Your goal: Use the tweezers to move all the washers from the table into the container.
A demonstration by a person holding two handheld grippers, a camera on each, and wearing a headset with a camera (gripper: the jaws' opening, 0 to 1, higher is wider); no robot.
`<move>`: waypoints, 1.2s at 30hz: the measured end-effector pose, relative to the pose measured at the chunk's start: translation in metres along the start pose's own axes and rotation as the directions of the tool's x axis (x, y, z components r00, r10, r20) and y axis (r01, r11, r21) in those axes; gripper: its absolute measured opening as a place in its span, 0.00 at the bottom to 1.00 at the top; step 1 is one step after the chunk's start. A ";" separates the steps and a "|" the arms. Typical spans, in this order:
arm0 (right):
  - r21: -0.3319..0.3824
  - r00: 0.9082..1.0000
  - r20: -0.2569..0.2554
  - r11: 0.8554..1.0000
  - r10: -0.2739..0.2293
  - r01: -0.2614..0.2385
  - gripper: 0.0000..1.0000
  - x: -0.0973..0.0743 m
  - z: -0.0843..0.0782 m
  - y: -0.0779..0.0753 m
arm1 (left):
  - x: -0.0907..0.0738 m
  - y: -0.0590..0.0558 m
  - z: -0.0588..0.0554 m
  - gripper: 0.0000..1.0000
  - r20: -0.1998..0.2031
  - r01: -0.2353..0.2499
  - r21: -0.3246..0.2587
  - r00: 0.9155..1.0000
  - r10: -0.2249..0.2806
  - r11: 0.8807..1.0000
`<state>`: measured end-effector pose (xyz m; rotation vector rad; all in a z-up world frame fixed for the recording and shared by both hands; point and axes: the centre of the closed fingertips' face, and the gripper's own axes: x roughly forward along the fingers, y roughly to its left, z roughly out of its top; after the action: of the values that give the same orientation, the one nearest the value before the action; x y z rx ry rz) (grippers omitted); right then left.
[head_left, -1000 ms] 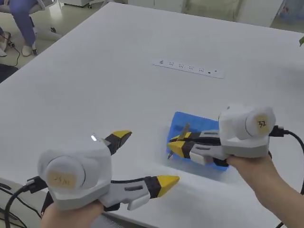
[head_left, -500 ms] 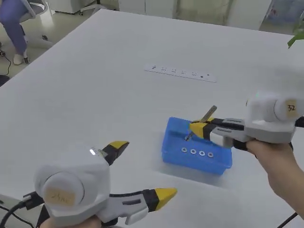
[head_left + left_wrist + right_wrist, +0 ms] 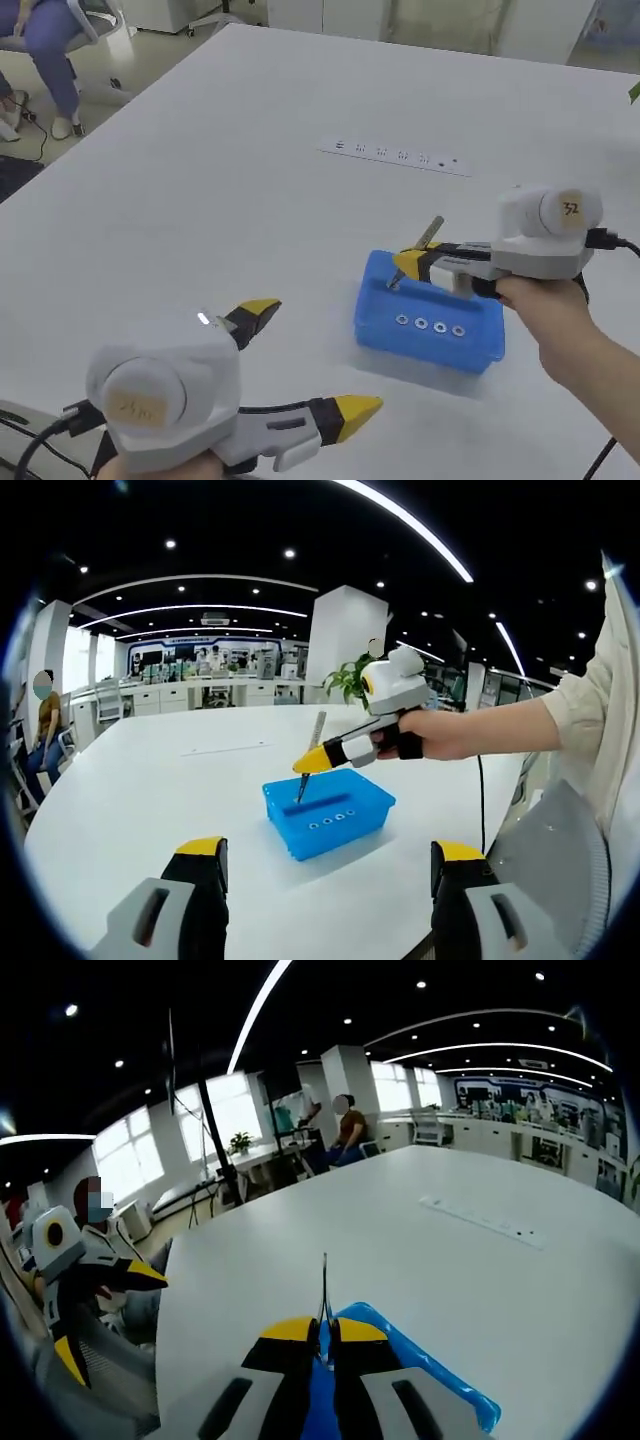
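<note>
Your right gripper has risen off the container since a second ago.
Your right gripper (image 3: 403, 264) pinches the tweezers (image 3: 431, 231), jaws pressed together on them, tip angled down at the far left corner of the blue container (image 3: 430, 352) on the white table (image 3: 250, 180). Four washers (image 3: 430, 326) lie in a row inside the container. Your left gripper (image 3: 308, 358) hovers near it, jaws spread wide.
</note>
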<state>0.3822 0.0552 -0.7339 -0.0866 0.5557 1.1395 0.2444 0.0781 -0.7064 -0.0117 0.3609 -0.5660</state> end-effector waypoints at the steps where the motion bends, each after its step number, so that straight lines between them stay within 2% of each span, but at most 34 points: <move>1: -0.003 1.000 -0.020 1.000 0.003 -0.003 0.03 0.003 -0.006 0.000 | 0.000 0.000 0.000 0.85 0.000 0.000 0.001 1.000 0.000 1.000; 5: -0.007 0.998 -0.071 1.000 -0.001 0.001 0.03 0.009 -0.023 -0.004 | 0.000 0.001 0.000 0.85 0.000 -0.005 -0.002 1.000 0.005 1.000; 8: -0.001 0.997 -0.078 1.000 0.000 0.000 0.03 0.010 -0.029 -0.004 | 0.001 0.002 -0.001 0.85 -0.003 -0.006 -0.006 1.000 0.006 1.000; 14: 0.003 0.996 -0.087 1.000 0.007 -0.007 0.03 0.010 -0.033 -0.004 | 0.002 0.001 -0.004 0.85 -0.016 -0.002 -0.001 1.000 0.002 1.000; 22: -0.029 0.994 -0.104 0.999 0.023 -0.026 0.03 0.012 -0.039 0.001 | 0.002 0.002 -0.005 0.84 -0.021 -0.005 -0.009 1.000 0.005 1.000; 26: -0.033 0.996 -0.085 0.999 0.017 -0.020 0.03 0.008 -0.034 0.002 | 0.003 0.002 -0.005 0.84 -0.023 -0.005 -0.002 1.000 0.005 1.000; 28: -0.034 0.999 -0.052 0.999 0.015 -0.017 0.03 0.001 -0.027 0.005 | 0.003 0.001 -0.005 0.84 -0.025 -0.004 -0.004 1.000 0.004 1.000; 32: -0.062 1.000 -0.007 0.998 0.000 0.000 0.03 -0.016 -0.016 0.010 | 0.003 0.000 -0.003 0.84 -0.023 0.005 -0.014 1.000 -0.005 1.000; 36: -0.080 0.998 0.061 0.996 -0.019 0.024 0.03 -0.037 -0.002 0.015 | 0.003 -0.002 -0.001 0.83 -0.022 0.013 -0.020 1.000 -0.014 1.000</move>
<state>0.3571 0.0305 -0.7157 -0.1274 0.4539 1.1398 0.2452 0.0755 -0.7083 -0.0267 0.3878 -0.5761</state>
